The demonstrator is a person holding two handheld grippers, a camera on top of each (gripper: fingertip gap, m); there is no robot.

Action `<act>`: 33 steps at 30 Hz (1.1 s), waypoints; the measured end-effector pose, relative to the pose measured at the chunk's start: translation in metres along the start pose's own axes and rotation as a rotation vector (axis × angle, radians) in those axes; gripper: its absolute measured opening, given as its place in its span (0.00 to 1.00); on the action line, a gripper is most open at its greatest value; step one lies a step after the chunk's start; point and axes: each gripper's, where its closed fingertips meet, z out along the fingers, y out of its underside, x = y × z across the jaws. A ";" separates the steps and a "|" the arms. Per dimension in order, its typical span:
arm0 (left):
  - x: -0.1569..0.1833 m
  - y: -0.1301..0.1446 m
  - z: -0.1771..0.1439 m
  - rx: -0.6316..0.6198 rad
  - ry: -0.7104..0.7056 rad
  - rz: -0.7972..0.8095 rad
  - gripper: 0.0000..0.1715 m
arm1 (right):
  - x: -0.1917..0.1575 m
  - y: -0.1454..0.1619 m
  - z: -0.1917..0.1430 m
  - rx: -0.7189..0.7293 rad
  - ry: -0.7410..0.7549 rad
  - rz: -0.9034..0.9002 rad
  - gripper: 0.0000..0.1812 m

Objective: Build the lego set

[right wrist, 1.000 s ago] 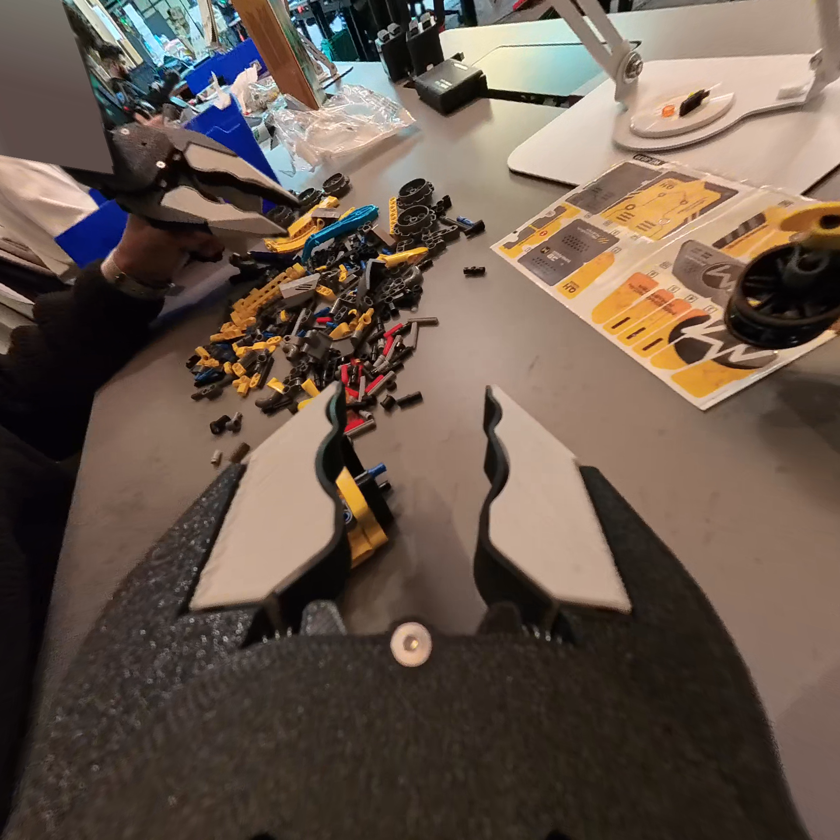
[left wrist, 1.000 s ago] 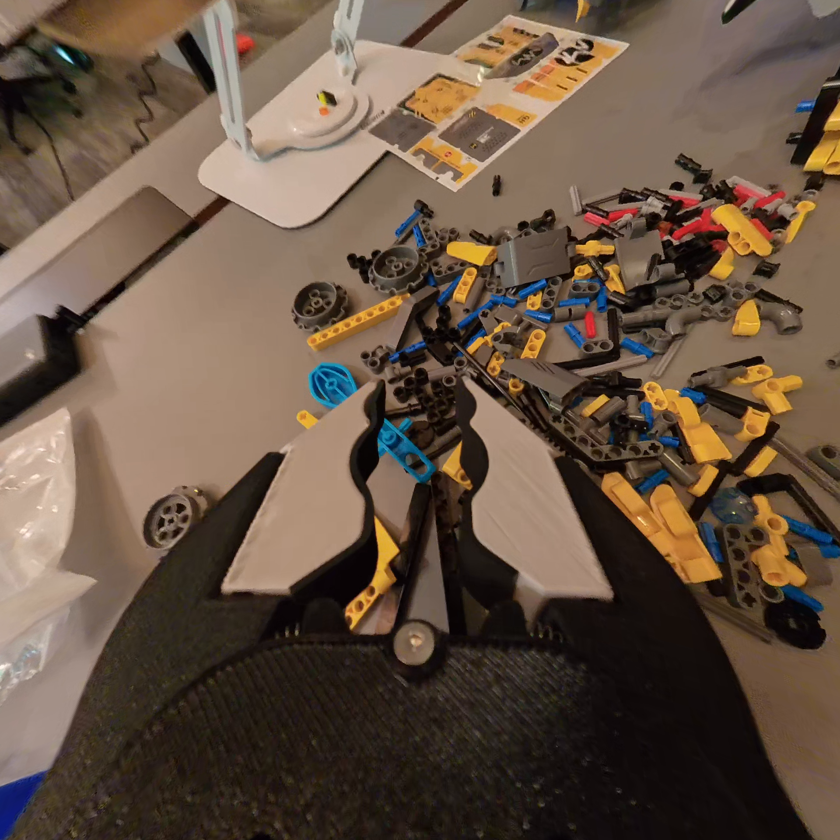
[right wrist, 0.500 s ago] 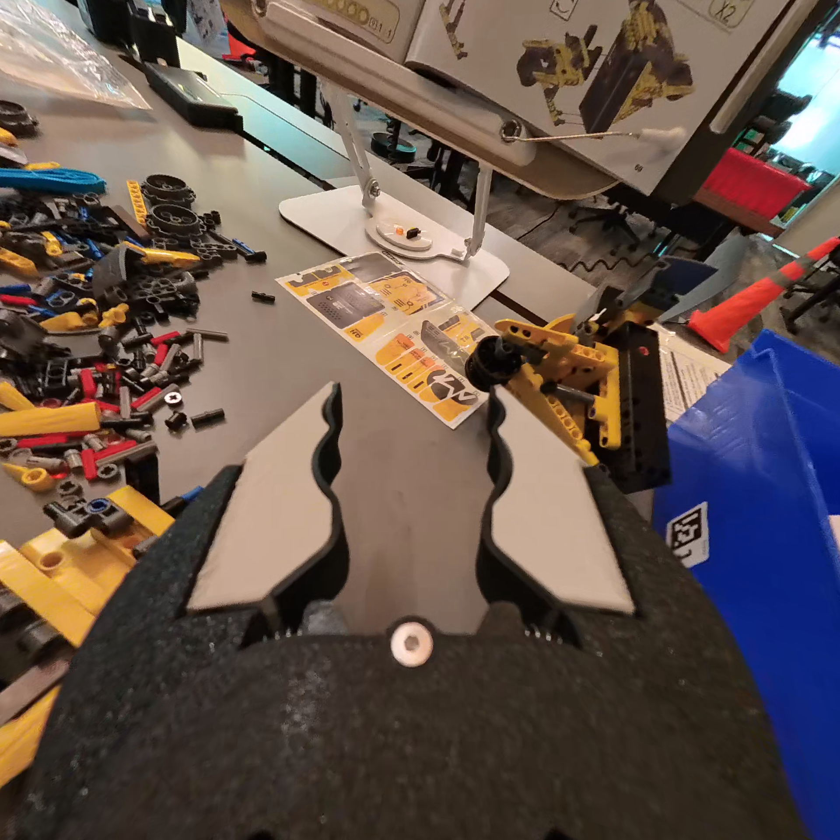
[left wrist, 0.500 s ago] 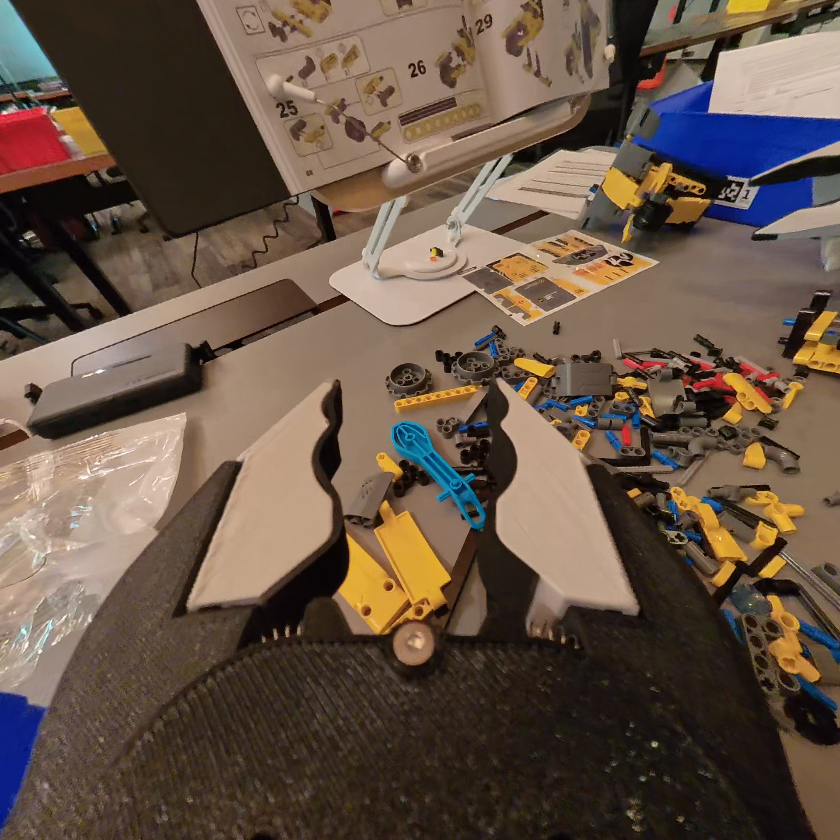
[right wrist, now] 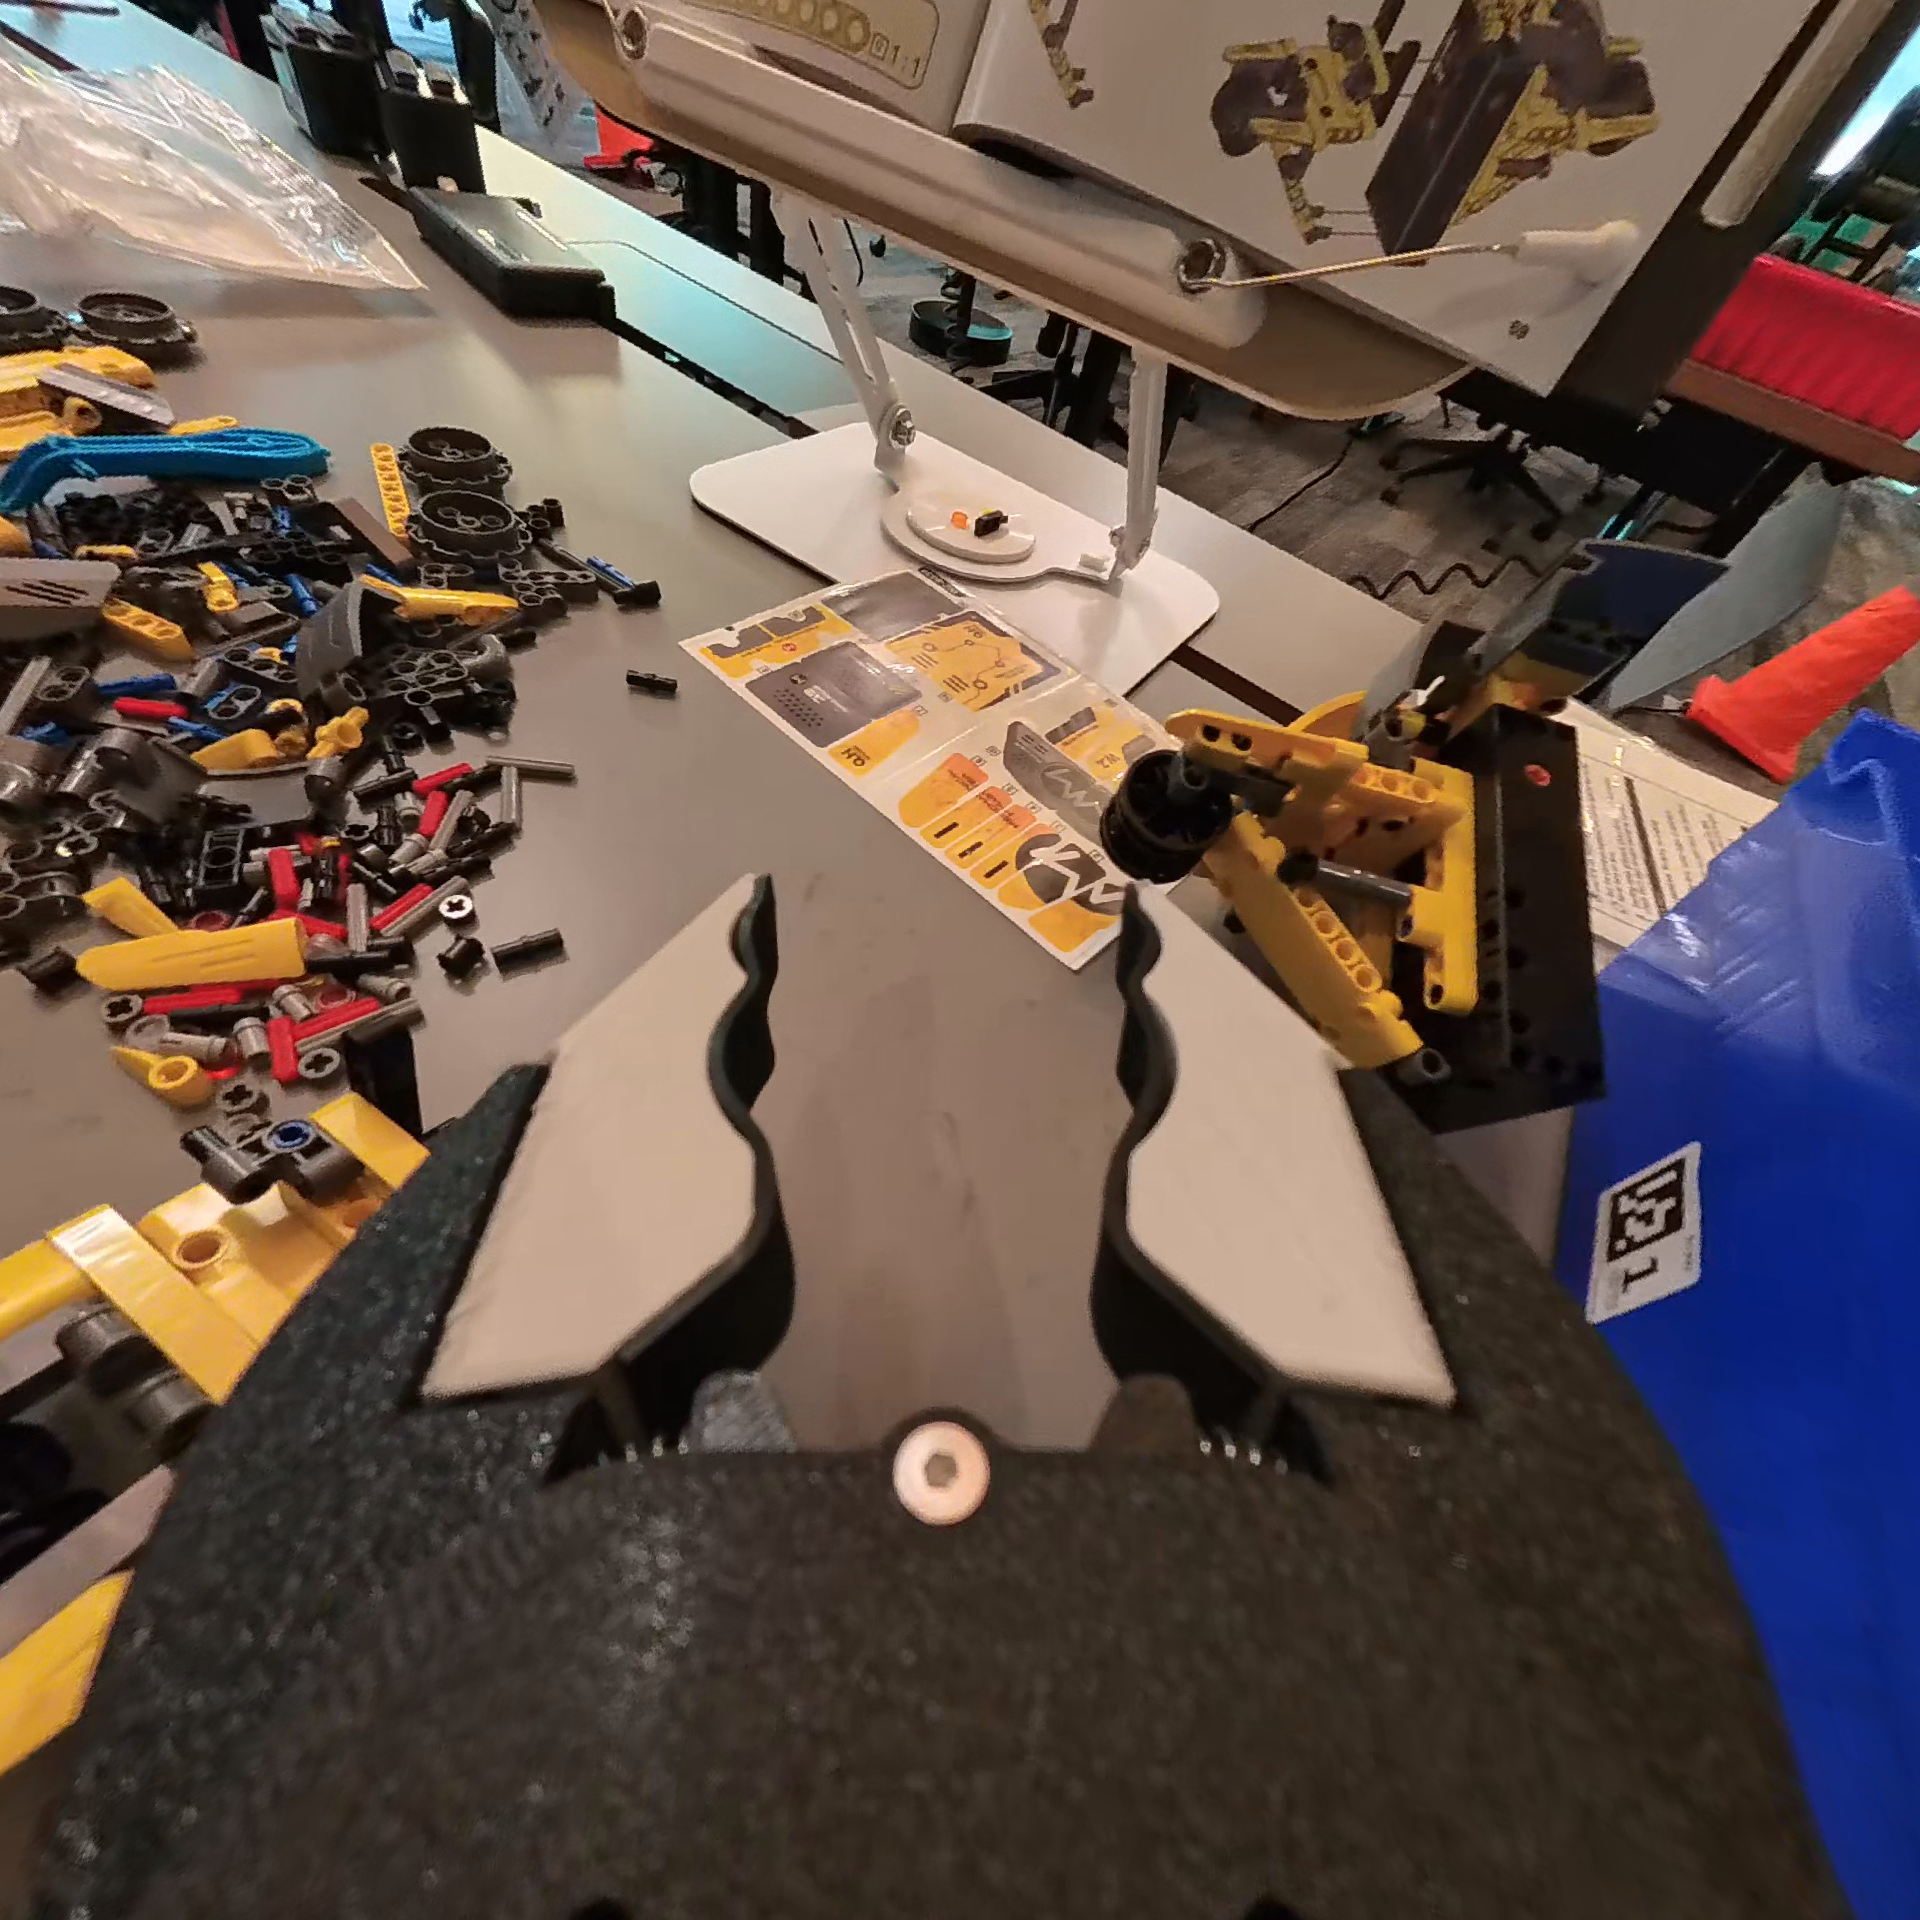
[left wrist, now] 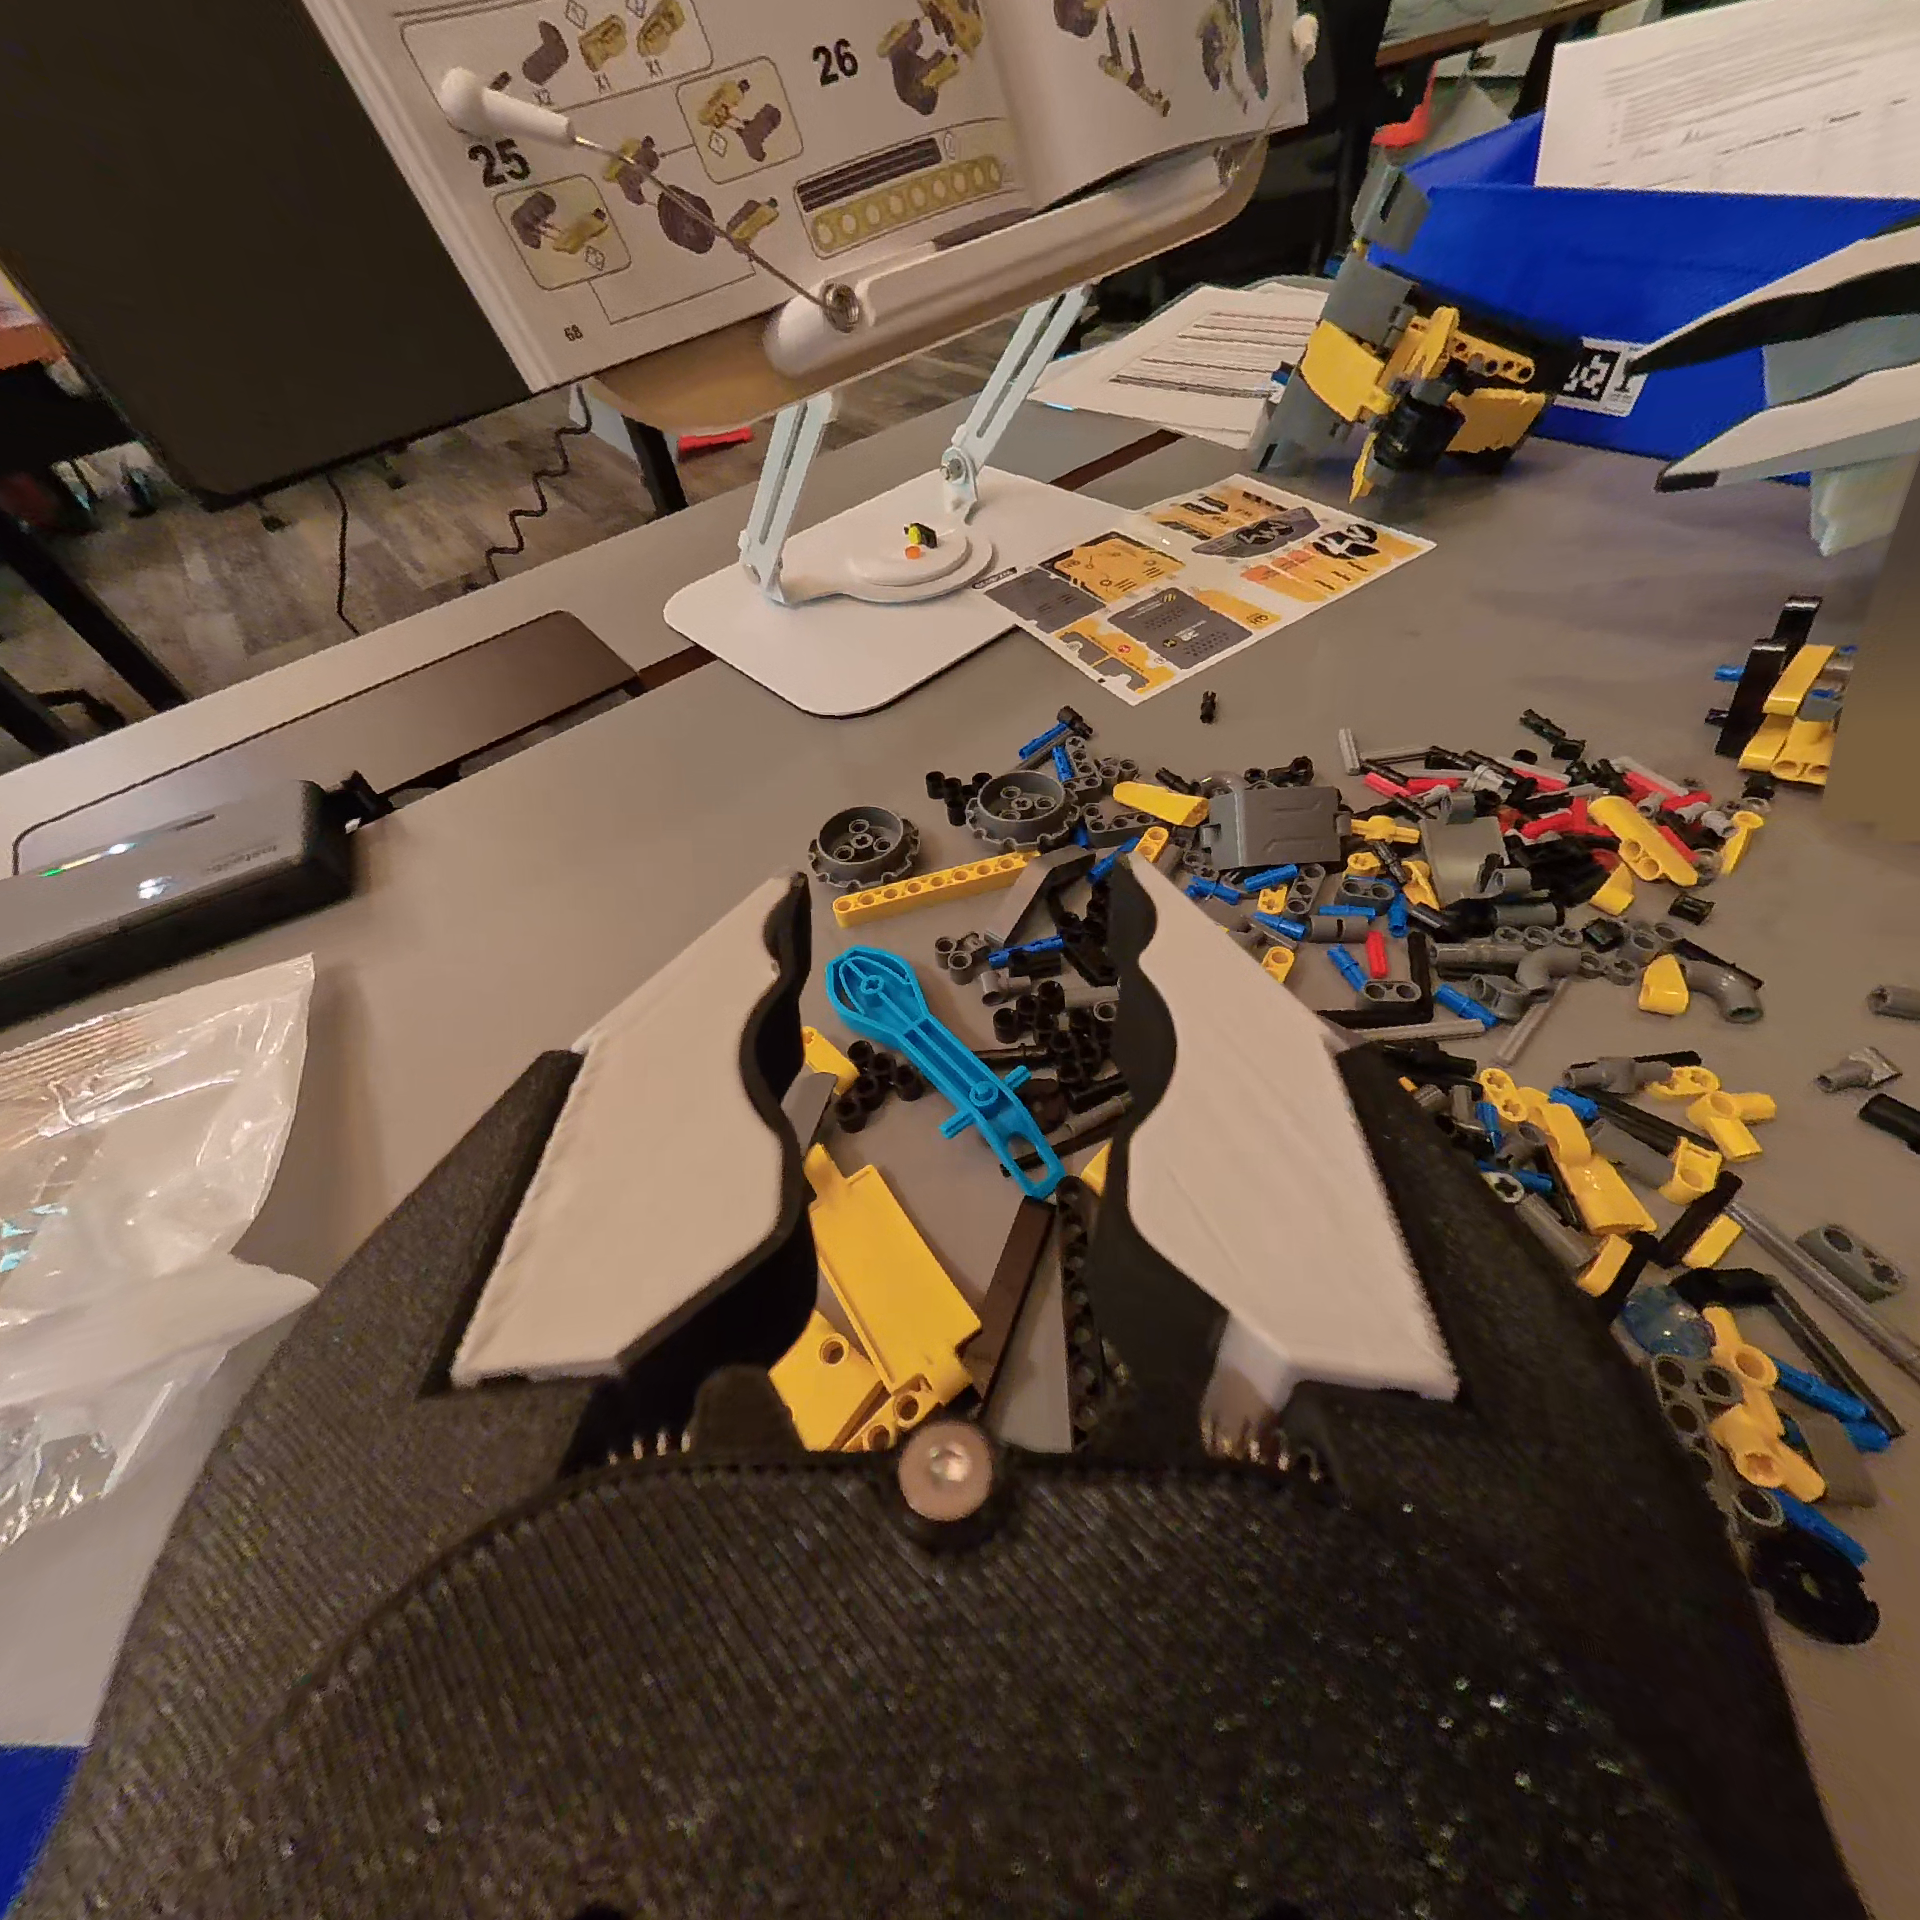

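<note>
Hovering wide-apart, both tools (left wrist: 961,894) (right wrist: 945,899) empty, left over blue separator (left wrist: 940,1060) lying lengthwise, head away.

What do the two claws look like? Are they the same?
Yes, they match. The left claw and the right claw each have two flat, light grey fingers with wavy black inner edges. The fingers sit on a wide, rough black body with a round silver screw in the middle. No cables or sleeves show.
</note>
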 end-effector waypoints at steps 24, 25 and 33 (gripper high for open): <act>-0.003 -0.004 -0.004 0.019 -0.027 0.036 0.28 | 0.013 -0.004 -0.006 0.049 -0.065 0.199 0.39; -0.003 -0.004 -0.004 0.017 -0.028 0.034 0.28 | 0.013 -0.004 -0.006 0.050 -0.068 0.203 0.39; -0.001 0.003 0.000 -0.022 -0.019 0.038 0.28 | 0.012 -0.004 -0.006 0.054 -0.089 0.208 0.35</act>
